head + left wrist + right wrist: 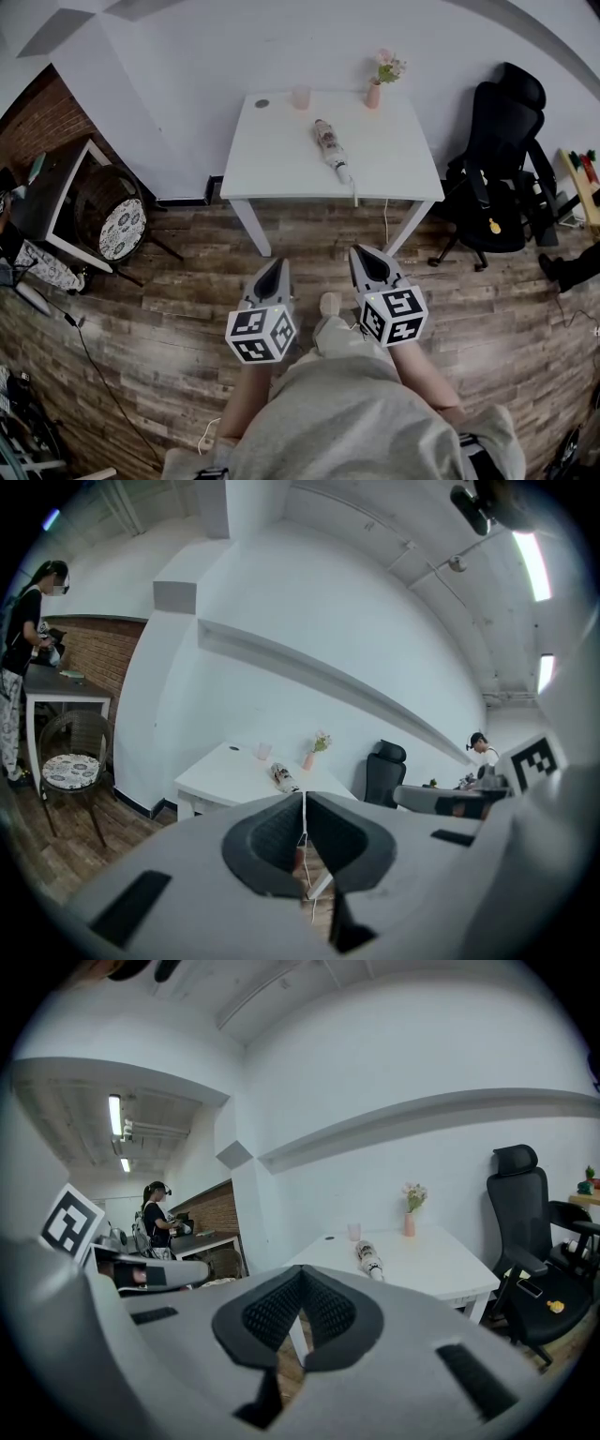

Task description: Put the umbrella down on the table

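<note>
Left gripper and right gripper: held side by side in front of the person's body, both pointing toward 12 o'clock at the white table. The jaws of each are pressed together. In the left gripper view only a hairline seam shows between the pads, and the right gripper view shows the same. Nothing sits between either pair, so both are empty.

Umbrella: folded and lying flat on the tabletop, near its middle. Its length runs from about 11 o'clock to 5 o'clock, with the pale end toward the near edge. It is well apart from both grippers, and a strip of wooden floor lies between the table and the person.

Other items on the table: a pink vase with flowers at about 1 o'clock from the umbrella, and a pale cup at about 11 o'clock. Both stand near the far edge, clear of the umbrella. A black office chair stands at 3 o'clock from the table.

Progress: judged from how things lie, the task looks complete. The umbrella rests on the table by its own weight and neither gripper touches it. No further placing step appears to be left. The only open point is the near end: it lies close to the front edge, and I cannot tell whether it overhangs.
</note>
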A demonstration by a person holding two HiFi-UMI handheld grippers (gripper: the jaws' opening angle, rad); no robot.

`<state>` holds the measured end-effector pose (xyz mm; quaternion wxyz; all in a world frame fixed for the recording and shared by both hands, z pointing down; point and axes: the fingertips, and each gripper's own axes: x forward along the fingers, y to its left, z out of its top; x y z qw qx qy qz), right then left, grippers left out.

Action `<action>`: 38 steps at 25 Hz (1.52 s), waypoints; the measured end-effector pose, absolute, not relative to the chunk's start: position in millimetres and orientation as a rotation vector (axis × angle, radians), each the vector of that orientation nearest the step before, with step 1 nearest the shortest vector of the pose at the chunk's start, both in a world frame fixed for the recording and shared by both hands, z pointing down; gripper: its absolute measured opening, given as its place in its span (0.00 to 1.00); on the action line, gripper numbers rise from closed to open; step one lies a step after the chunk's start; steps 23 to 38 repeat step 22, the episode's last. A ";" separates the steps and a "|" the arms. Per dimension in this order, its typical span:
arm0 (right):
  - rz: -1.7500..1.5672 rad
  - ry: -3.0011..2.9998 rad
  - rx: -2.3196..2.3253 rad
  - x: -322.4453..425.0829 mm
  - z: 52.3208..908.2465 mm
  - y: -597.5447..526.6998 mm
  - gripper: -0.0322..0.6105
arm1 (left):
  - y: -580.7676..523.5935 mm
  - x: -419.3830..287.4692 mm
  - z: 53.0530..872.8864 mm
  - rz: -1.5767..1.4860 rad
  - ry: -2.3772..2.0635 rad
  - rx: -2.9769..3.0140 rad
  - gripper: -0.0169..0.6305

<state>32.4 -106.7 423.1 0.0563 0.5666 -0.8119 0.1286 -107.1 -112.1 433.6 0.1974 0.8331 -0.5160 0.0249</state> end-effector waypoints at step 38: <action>0.351 -2.473 1.649 38.8 428.3 -123.7 0.05 | -128.6 -101.7 443.5 0.074 -1.490 2.283 0.05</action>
